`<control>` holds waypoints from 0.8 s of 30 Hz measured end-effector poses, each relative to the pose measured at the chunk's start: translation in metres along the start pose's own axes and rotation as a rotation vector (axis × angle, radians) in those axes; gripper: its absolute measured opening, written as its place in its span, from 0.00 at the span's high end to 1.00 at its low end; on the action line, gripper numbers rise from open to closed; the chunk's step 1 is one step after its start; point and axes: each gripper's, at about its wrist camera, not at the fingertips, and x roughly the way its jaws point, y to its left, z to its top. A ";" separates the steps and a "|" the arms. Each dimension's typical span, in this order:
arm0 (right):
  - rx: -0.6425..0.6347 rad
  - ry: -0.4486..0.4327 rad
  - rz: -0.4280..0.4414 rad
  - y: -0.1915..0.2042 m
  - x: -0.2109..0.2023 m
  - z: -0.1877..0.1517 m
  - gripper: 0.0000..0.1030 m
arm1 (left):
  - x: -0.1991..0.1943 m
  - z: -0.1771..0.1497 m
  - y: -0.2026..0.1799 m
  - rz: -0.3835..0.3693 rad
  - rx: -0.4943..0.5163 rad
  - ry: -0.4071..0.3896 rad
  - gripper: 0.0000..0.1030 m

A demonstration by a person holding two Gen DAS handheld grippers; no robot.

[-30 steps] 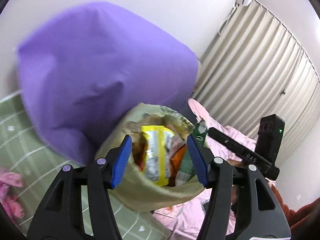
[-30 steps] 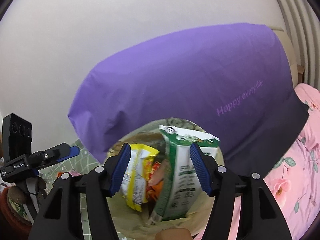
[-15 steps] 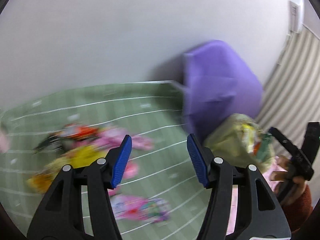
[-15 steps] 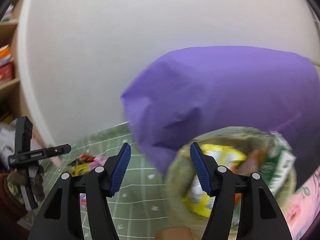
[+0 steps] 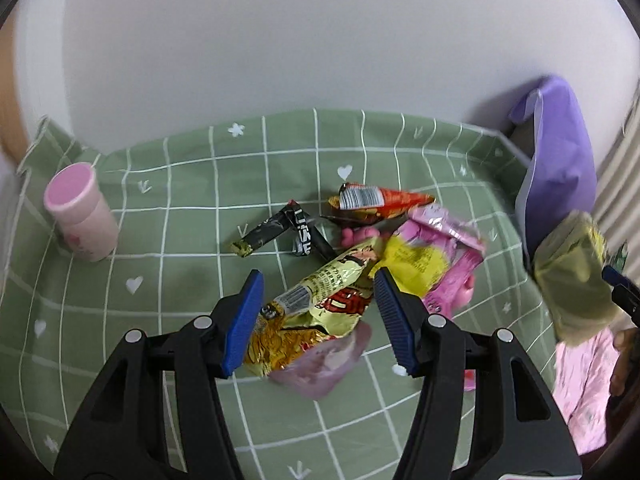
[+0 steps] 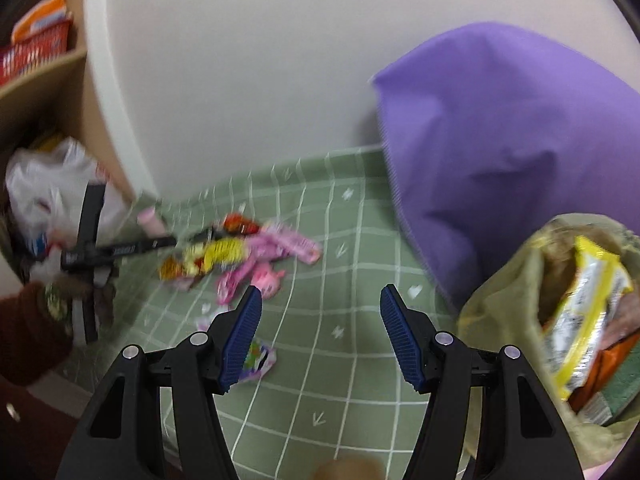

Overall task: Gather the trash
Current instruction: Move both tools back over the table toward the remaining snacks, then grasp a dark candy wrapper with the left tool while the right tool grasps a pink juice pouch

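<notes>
Several snack wrappers lie in a heap on the green checked sheet (image 5: 168, 184): a gold wrapper (image 5: 320, 300), an orange-red one (image 5: 380, 200), a black one (image 5: 276, 228) and pink ones (image 5: 444, 236). My left gripper (image 5: 318, 314) hovers open over the gold wrapper, its pads apart from it. The olive trash bag (image 6: 516, 280) stands at the right, holding a yellow wrapper (image 6: 592, 296). My right gripper (image 6: 320, 328) is open over bare sheet, left of the bag, with the heap (image 6: 240, 256) farther off. A small wrapper (image 6: 258, 360) lies beside its left finger.
A purple pillow (image 6: 500, 140) leans on the white wall behind the bag (image 5: 576, 276). A pink cup (image 5: 80, 216) stands at the sheet's far left. A shelf with a red basket (image 6: 36, 52) and a white plastic bag (image 6: 48, 188) are at the left. A dark red sleeve (image 6: 28, 332) holds the left gripper's frame (image 6: 116, 250).
Both views have swung away from the trash bag, leftward and down toward the sheet. The bag now sits at the right edge, and the wrapper heap lies under my left gripper.
</notes>
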 end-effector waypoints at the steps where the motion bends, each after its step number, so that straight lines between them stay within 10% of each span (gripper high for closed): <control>1: -0.009 0.015 -0.005 0.003 0.005 -0.003 0.43 | 0.002 0.004 0.001 0.006 0.028 0.006 0.47; 14: -0.044 0.129 -0.074 0.016 0.029 -0.017 0.43 | 0.090 0.047 0.011 0.064 0.087 0.176 0.67; 24: -0.049 0.164 -0.005 0.029 0.047 -0.022 0.43 | 0.039 0.035 0.024 0.003 -0.047 0.098 0.93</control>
